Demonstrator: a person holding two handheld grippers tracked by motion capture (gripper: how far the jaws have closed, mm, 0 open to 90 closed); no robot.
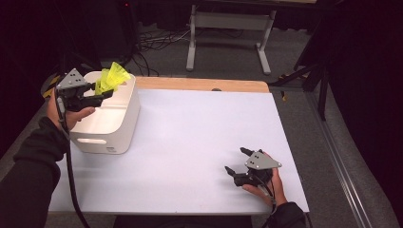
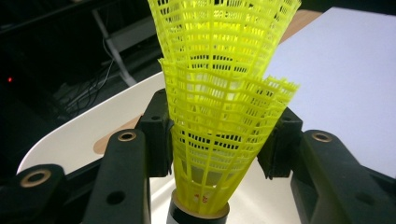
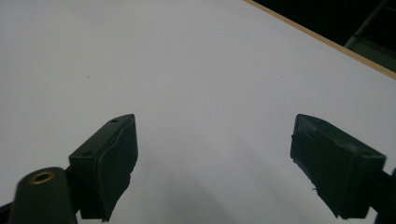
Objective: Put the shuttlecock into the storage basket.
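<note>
Nearest to me, my right gripper (image 1: 236,161) rests low on the front right of the bench (image 1: 199,137) with its fingers (image 3: 105,168) spread wide and nothing between them – bare white surface all around it. Further off and to the left, my left gripper (image 1: 105,91) is held above the white bin (image 1: 124,124), its fingers (image 2: 159,135) pinching two yellow shuttlecocks (image 2: 224,116) nested one inside the other, the pads pressing the mesh skirt from both sides. The stack's long axis runs straight out along the fingers, dark cork end back toward the palm, flared skirt pointing away, tilted up and out over the bin's far corner. So the shuttlecocks sit directly over the bin's open mouth – as I judge it, the coming move only needs a drop or a short dip downward, and the left hand is the one placed to do it. The bin's rim lies just below the fingers on the near side; its far wall stands close to the bench's wooden back edge. To the right of the bin the bench is open all the way across.
</note>
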